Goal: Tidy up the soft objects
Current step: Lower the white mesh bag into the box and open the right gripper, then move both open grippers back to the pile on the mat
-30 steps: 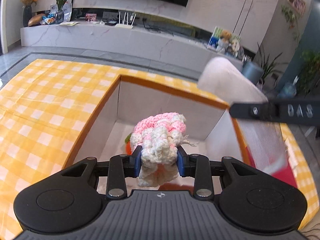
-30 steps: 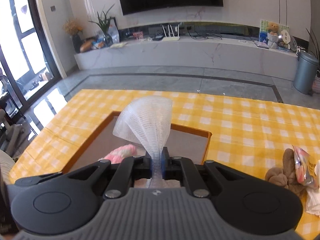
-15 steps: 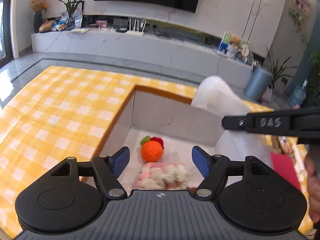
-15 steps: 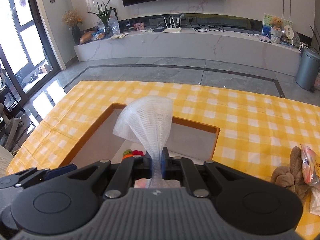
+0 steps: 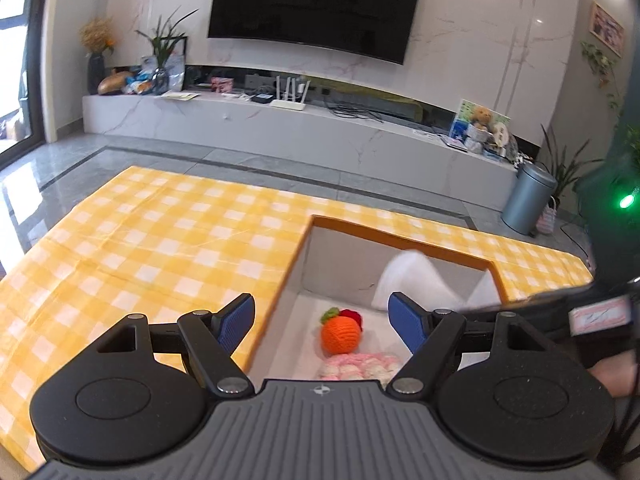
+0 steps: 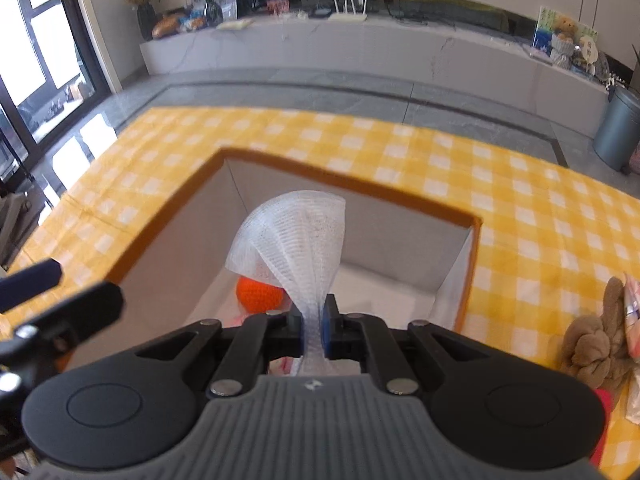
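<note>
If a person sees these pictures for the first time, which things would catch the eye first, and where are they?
Probably the white foam net, fanning upward from the shut right tool above the open box. Next, the bright orange knitted fruit on the box floor, with a pink and white knitted piece just in front of it, seen between the open left tool's blue pads. All this sits on a yellow checked tablecloth.

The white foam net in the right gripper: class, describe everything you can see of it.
The white foam net is a soft, see-through mesh sleeve of fine ribbed strands. The right gripper has its jaws shut on the narrow lower end, so it stands upright and fans out wide at the top. It hangs over the open box, partly hiding the orange crochet fruit behind it.
</note>
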The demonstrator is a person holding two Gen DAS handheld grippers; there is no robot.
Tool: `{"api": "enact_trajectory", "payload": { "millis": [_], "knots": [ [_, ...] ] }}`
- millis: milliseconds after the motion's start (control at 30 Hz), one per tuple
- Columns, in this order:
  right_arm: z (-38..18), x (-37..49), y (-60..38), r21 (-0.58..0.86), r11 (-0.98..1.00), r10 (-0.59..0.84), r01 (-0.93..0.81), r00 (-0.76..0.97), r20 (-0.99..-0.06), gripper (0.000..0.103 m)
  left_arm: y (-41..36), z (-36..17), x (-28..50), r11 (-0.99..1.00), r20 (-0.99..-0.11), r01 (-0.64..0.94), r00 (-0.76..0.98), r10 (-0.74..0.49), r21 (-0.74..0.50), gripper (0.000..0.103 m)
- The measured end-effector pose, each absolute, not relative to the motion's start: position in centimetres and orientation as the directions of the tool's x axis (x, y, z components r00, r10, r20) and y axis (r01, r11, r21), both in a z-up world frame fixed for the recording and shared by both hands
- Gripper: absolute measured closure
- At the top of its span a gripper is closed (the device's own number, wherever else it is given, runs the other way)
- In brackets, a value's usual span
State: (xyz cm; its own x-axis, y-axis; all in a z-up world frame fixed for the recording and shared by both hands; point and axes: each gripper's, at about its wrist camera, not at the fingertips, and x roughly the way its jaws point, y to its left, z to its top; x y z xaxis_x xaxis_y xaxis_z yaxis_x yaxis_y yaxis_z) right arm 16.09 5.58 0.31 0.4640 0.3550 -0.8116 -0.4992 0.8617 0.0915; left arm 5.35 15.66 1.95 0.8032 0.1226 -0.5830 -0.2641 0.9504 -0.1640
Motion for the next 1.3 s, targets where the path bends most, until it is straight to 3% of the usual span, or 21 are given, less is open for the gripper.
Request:
{"api": "enact_trajectory", "payload": {
  "millis": [267, 400, 433, 467, 500, 633, 700, 733, 867, 1133, 1300],
  "knots": [
    [-3.1, 17.7, 7.5, -0.015, 0.874, 0.232, -0.485, 0.444, -0.866, 0.097, 15.8, 1.7, 5.2, 0.971, -0.552, -0.201, 0.828, 0.096, -0.132, 0.014],
    [-3.9, 18.2, 7.7, -0.031, 0.874, 0.214, -0.484, 0.443, -0.871, 0.087, 15.7, 1.4, 5.5, 0.971, -0.565, -0.197, 0.821, 0.086, -0.138, 0.014],
    [-3.8, 18.2, 7.8, -0.029, 0.873, 0.219, -0.487, 0.444, -0.869, 0.082, 15.7, 1.4, 5.5, 0.971, -0.568, -0.198, 0.819, 0.089, -0.133, 0.014],
    [-3.6, 18.2, 7.8, -0.021, 0.871, 0.229, -0.49, 0.444, -0.866, 0.065, 15.7, 1.3, 5.5, 0.972, -0.568, -0.2, 0.818, 0.094, -0.127, 0.014],
    [-3.4, 18.1, 7.7, -0.017, 0.87, 0.238, -0.493, 0.451, -0.86, 0.056, 15.7, 1.3, 5.5, 0.972, -0.566, -0.202, 0.818, 0.099, -0.121, 0.014],
    [-1.8, 17.3, 7.9, -0.036, 0.856, 0.249, -0.516, 0.472, -0.845, 0.044, 16.0, 1.7, 5.1, 0.97, -0.554, -0.207, 0.826, 0.103, -0.127, 0.014],
    [-0.9, 16.7, 7.9, -0.03, 0.84, 0.27, -0.542, 0.465, -0.843, 0.015, 16.3, 2.0, 4.9, 0.965, -0.553, -0.213, 0.828, 0.094, -0.154, 0.014],
    [-0.2, 16.3, 7.8, -0.036, 0.838, 0.275, -0.544, 0.478, -0.834, 0.011, 16.4, 2.1, 4.8, 0.962, -0.552, -0.218, 0.829, 0.091, -0.167, 0.014],
    [2.4, 14.6, 7.3, -0.093, 0.82, 0.293, -0.565, 0.553, -0.78, 0.003, 16.9, 2.8, 4.1, 0.95, -0.54, -0.231, 0.837, 0.085, -0.21, 0.014],
    [4.8, 11.2, 6.2, -0.277, 0.743, 0.341, -0.609, 0.701, -0.627, 0.003, 15.5, 4.0, 3.2, 0.965, -0.503, -0.199, 0.86, 0.089, -0.169, 0.014],
    [5.5, 10.2, 4.8, -0.29, 0.725, 0.356, -0.625, 0.7, -0.619, 0.003, 14.0, 4.2, 3.0, 0.98, -0.478, -0.16, 0.874, 0.083, -0.122, 0.014]
  ]
}}
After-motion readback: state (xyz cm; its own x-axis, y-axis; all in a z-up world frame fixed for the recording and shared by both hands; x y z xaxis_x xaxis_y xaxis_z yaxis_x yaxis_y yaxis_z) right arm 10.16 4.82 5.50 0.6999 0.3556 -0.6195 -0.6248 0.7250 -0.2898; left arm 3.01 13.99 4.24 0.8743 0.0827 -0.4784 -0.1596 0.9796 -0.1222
